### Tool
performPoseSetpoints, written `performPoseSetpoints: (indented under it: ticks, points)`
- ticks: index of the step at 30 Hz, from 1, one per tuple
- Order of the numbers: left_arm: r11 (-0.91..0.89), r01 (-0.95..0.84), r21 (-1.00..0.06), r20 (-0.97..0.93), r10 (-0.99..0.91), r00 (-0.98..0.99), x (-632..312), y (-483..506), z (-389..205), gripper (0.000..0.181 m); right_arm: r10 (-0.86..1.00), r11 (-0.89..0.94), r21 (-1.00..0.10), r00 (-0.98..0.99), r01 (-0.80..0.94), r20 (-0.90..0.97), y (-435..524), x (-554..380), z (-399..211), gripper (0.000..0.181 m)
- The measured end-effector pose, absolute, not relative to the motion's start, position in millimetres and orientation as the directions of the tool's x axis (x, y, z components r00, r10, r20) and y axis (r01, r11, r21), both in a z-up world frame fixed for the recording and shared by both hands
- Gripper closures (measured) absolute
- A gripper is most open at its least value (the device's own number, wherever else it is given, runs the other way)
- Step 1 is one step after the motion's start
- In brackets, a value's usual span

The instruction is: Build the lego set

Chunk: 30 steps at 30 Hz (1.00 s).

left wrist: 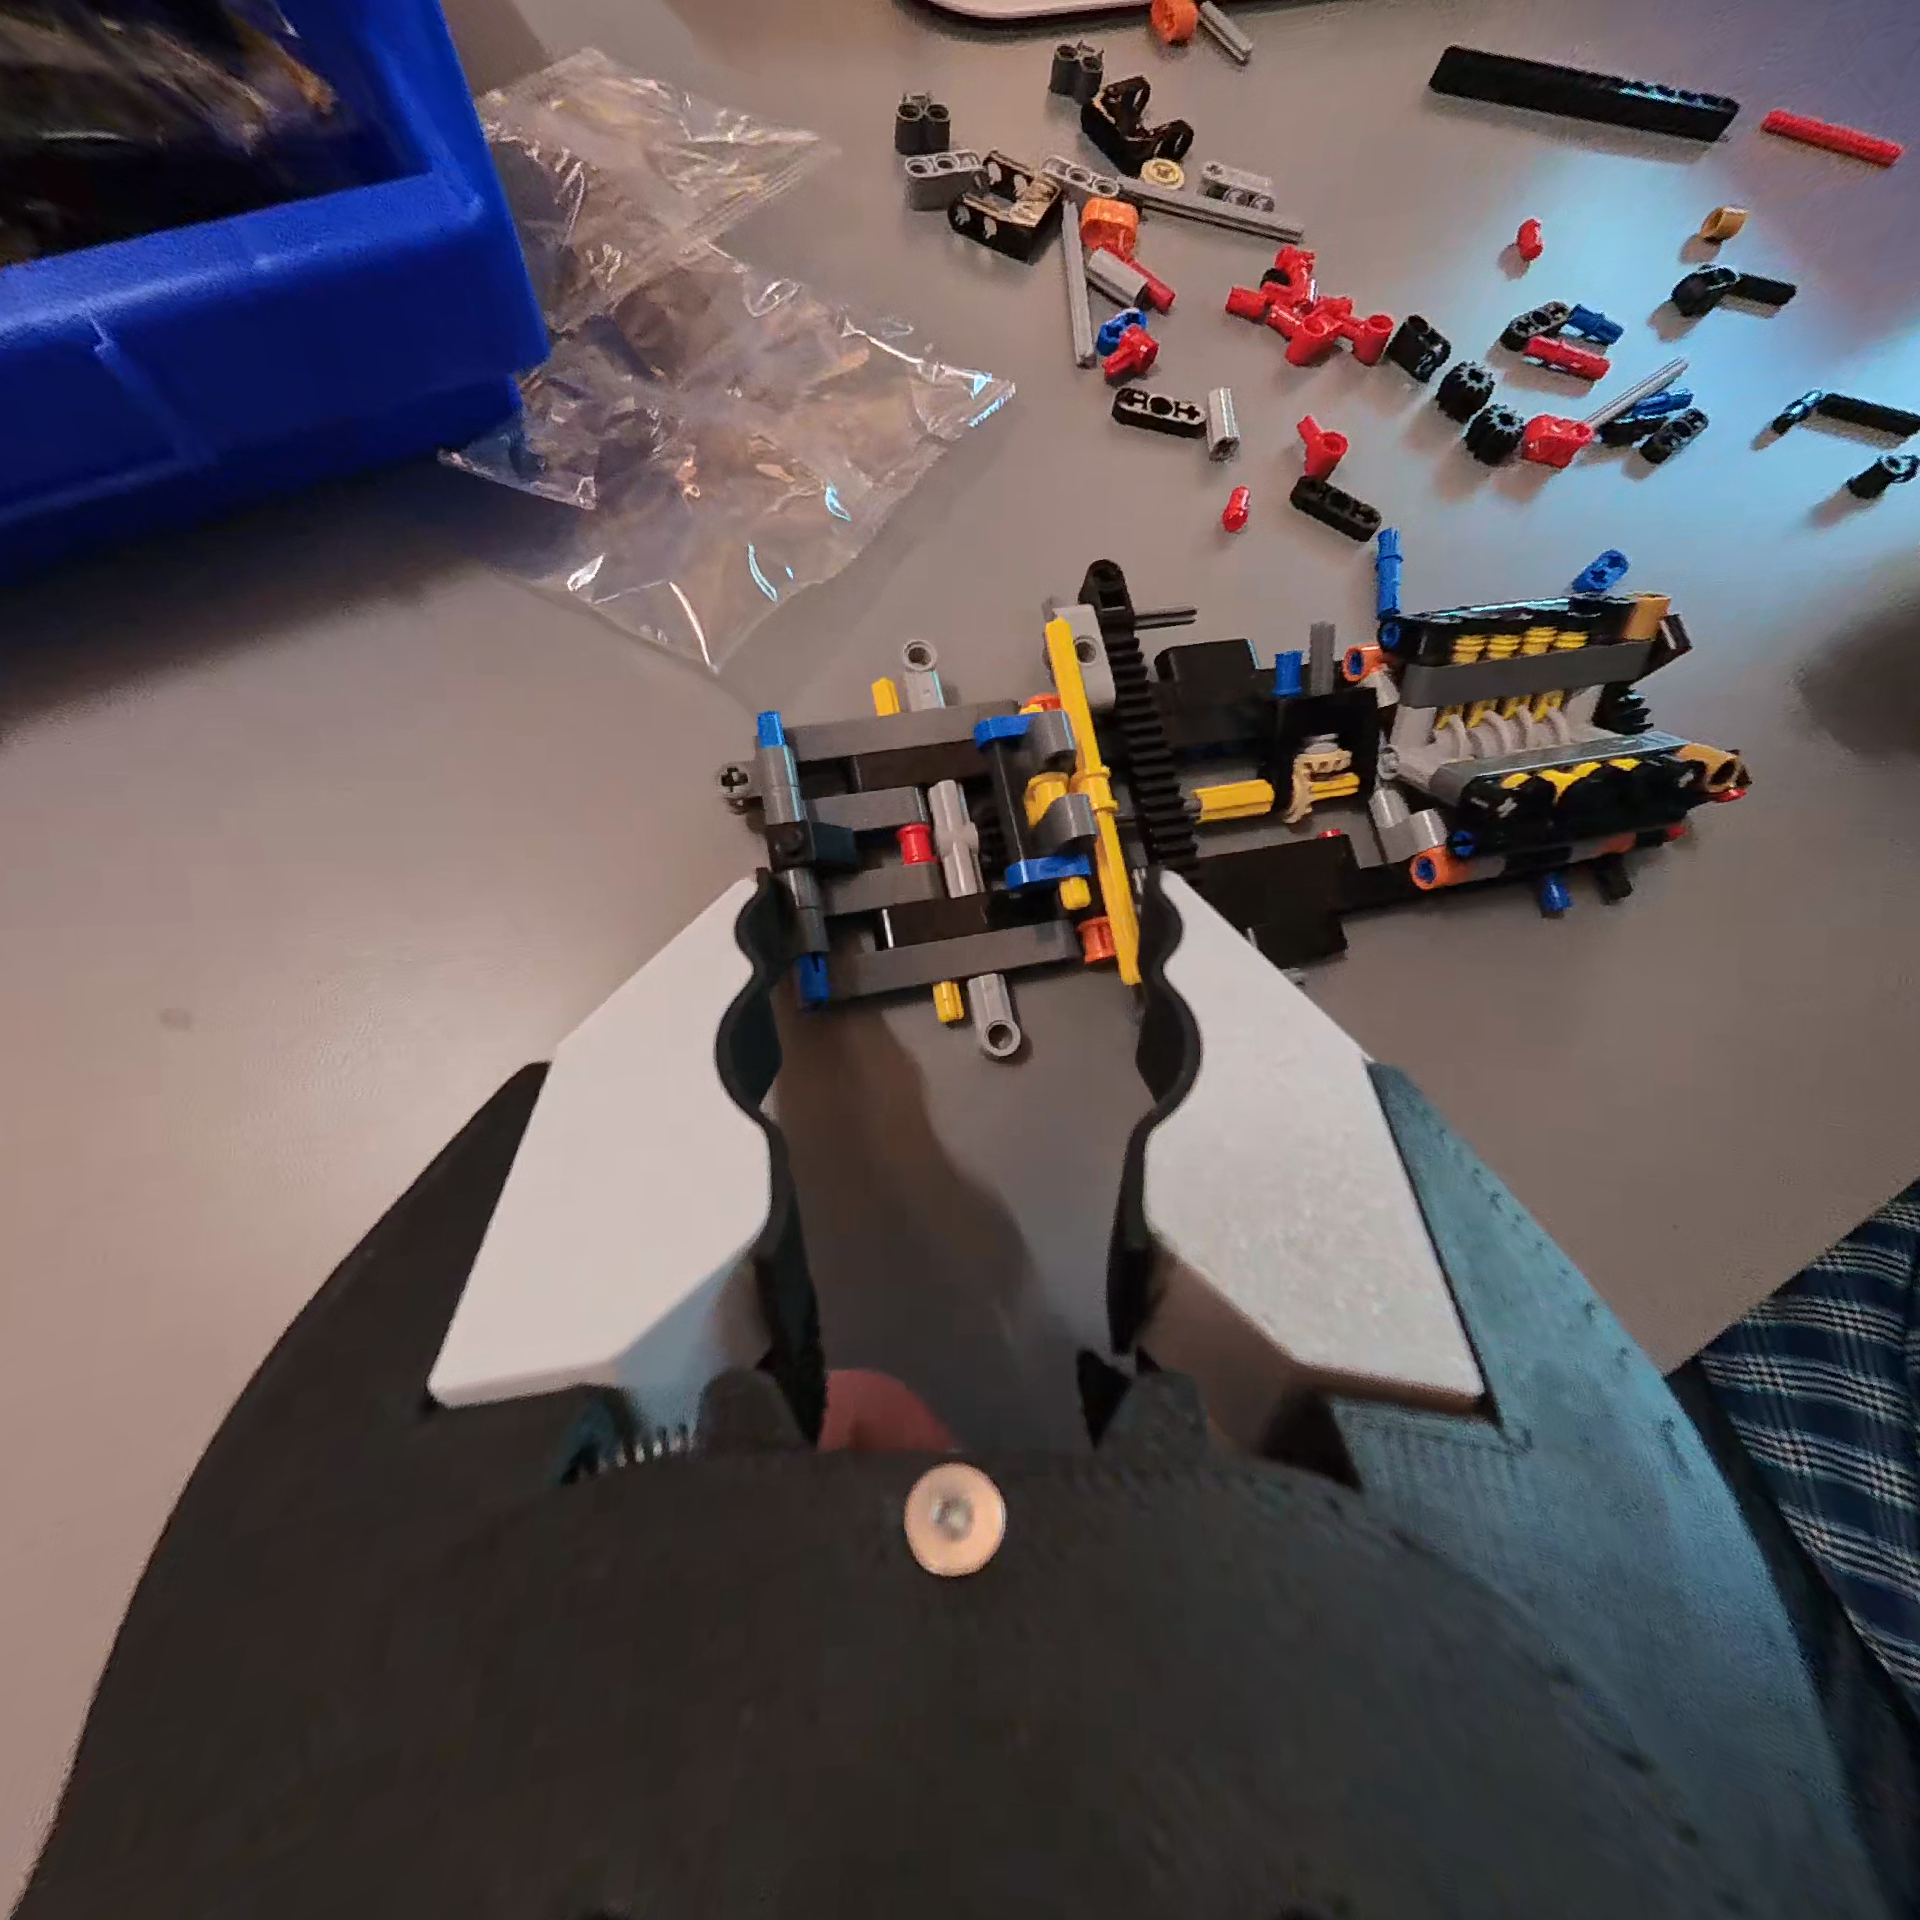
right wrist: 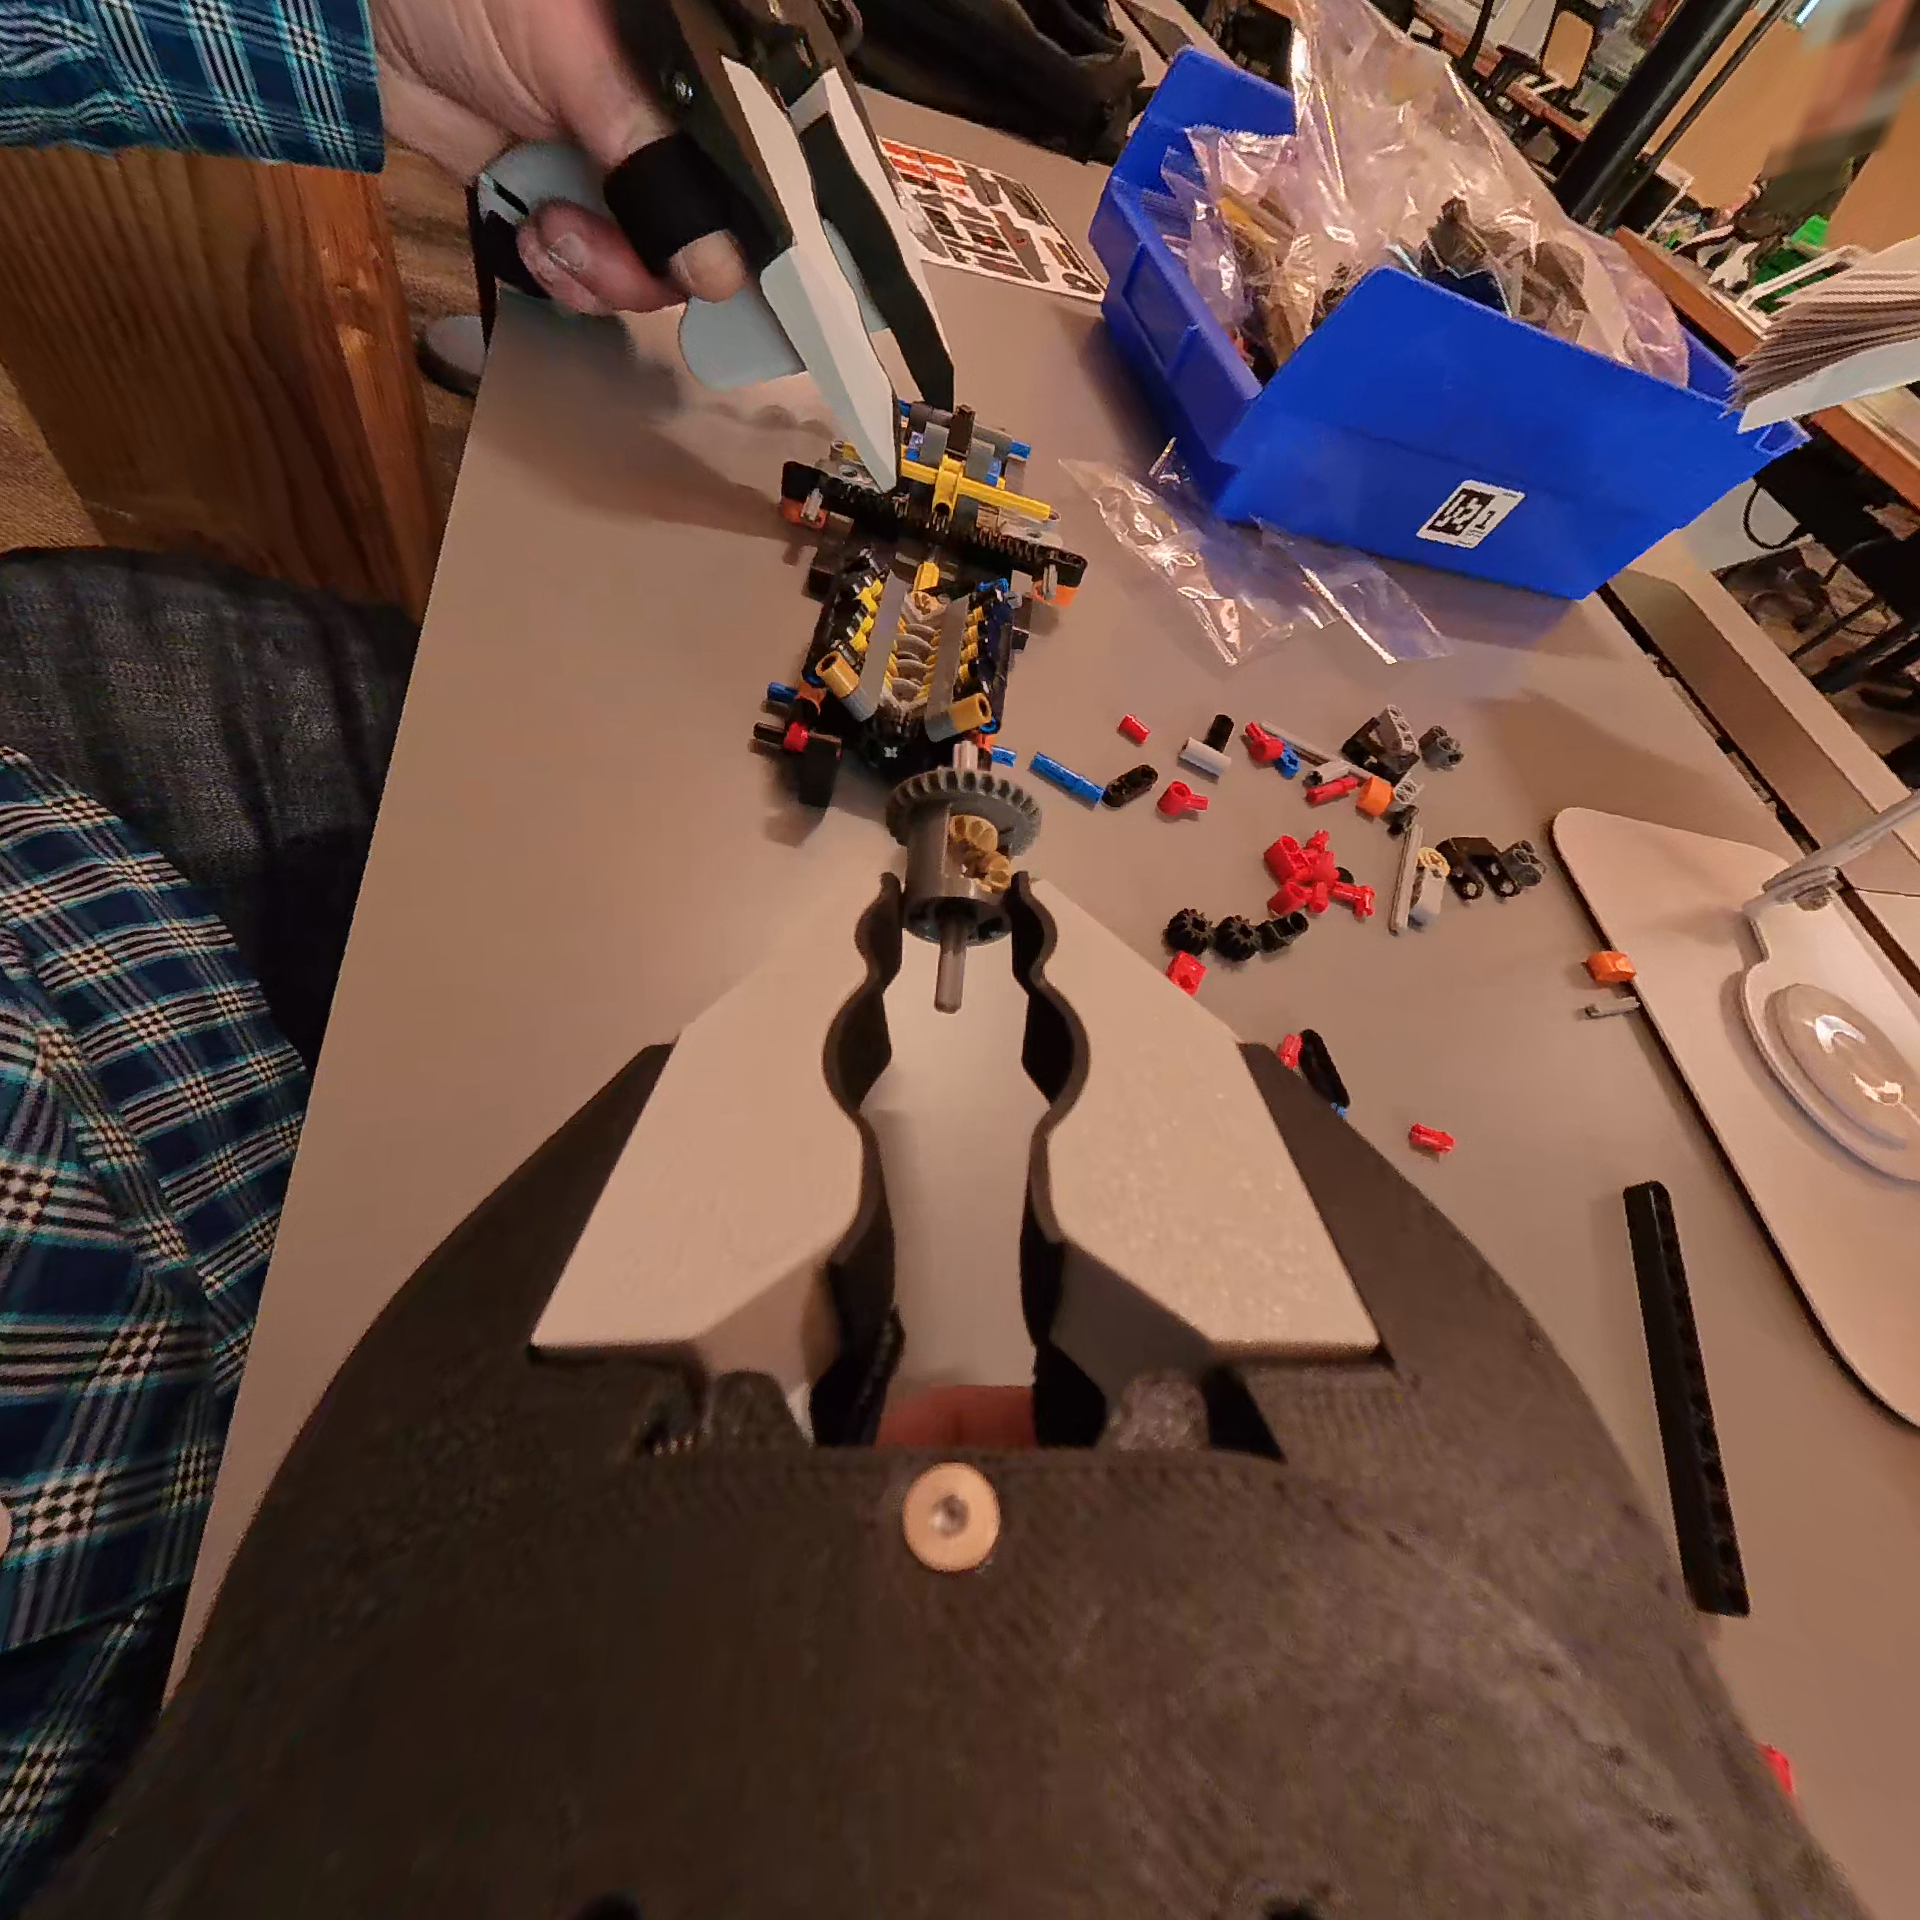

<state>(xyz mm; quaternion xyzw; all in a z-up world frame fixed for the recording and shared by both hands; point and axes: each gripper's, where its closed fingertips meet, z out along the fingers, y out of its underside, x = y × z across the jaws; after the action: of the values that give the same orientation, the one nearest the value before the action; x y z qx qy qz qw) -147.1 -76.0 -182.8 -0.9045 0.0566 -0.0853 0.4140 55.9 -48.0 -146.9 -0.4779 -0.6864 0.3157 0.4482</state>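
The partly built lego chassis, black and grey with yellow, blue and red pieces, lies on the grey table. My left gripper straddles its near end, with the pads touching both sides, shut on it. In the right wrist view the chassis lies ahead, with the left gripper gripping its far end. My right gripper is shut on a dark grey differential with tan gears and a grey axle. It holds the differential just short of the chassis's near end.
A blue bin with bags of parts stands at the far right, with clear plastic bags beside it. Loose pieces are scattered to the right, and a long black beam lies near. A white magnifier base and a sticker sheet lie on the table. The table edge is at the left.
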Motion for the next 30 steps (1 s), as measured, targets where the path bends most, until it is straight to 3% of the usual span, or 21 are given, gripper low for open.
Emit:
performPoseSetpoints:
  ticks: [1,30]
  points:
    - [-0.649,-0.033,-0.76,0.104,-0.172,0.98,-147,-76,-183,0.114,0.94,0.342,-0.862,-0.139,0.374,0.312,-47,56,-147,0.163]
    - [-0.647,-0.067,-0.759,0.094,-0.21,0.973,-90,-47,-185,0.116,0.948,0.3,-0.869,-0.024,0.395,0.316,-22,96,-140,0.163]
